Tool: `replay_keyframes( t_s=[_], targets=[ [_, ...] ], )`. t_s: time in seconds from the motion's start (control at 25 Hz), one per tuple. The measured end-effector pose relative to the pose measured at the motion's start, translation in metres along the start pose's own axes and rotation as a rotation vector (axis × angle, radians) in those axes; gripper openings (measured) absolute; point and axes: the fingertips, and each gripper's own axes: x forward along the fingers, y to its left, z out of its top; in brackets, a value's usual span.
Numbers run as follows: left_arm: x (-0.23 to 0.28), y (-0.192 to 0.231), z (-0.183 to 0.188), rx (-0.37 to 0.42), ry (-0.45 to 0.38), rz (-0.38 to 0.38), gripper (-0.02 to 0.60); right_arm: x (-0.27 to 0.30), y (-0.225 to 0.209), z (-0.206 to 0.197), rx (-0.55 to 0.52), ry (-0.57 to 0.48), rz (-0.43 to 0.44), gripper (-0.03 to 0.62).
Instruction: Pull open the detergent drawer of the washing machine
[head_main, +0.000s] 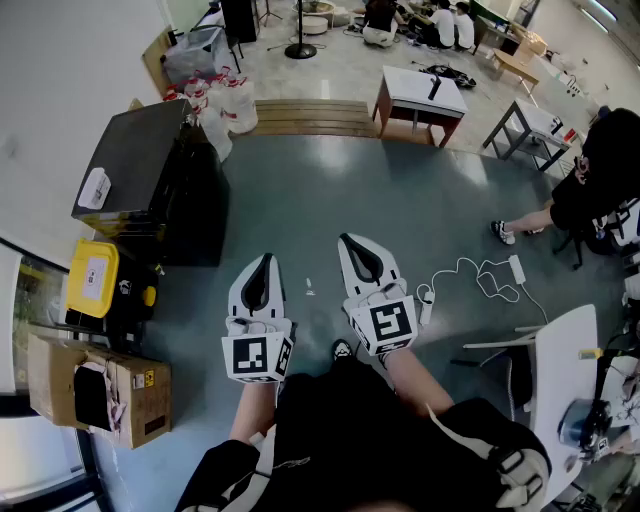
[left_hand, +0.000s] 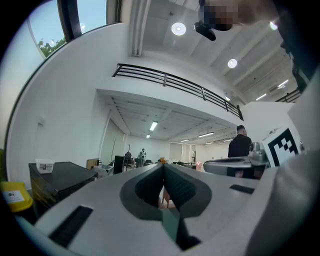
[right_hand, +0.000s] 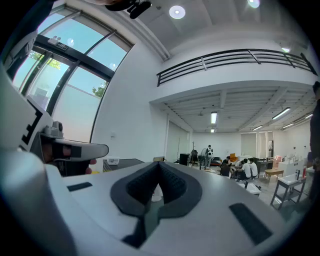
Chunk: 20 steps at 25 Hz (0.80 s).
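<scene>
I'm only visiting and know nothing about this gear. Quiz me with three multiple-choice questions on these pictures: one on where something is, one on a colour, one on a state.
1. In the head view, where does the black cabinet stand relative to the left gripper and right gripper?
A to their left
B to their right
C between them

2. What colour is the labelled lid near that cabinet?
A red
B yellow
C green

3. How do both grippers' jaws stand?
A shut, nothing between
B wide open
C clamped on a handle

Answers:
1 A, the cabinet sits at the picture's left.
2 B, the lid is plainly yellow.
3 A, each gripper view shows its pads meeting, empty.
</scene>
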Motion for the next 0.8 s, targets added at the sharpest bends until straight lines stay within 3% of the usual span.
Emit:
replay_keyframes(
  t_s=[0.44,0.56,0.64,0.72,0.8],
  targets=[
    [-0.001,-0.019,-0.007,-0.010,0.012,-0.031,0.021,-0.015,0.002,-0.008,0.025,-0.020,0.019,0.009],
    [0.005,-0.022,-0.014,0.003,0.030,-0.038,0.026,-0.015,0.001,-0.011,0.023,-0.023,0.037,0.063],
    [0.012,-0.024,-0.019,-0.001,0.043,-0.040,0.073,-0.013,-0.002,-0.015,0.024,-0.011,0.053,0.099],
    [0.021,-0.029,-0.024,-0.010,0.062,-0.040,0.184,-0.014,-0.012,-0.019,0.036,-0.003,0.055,0.136],
    [0.029,-0.034,-0.029,-0.028,0.074,-0.032,0.236,-0.016,-0.026,-0.022,0.053,-0.002,0.062,0.164]
  ],
)
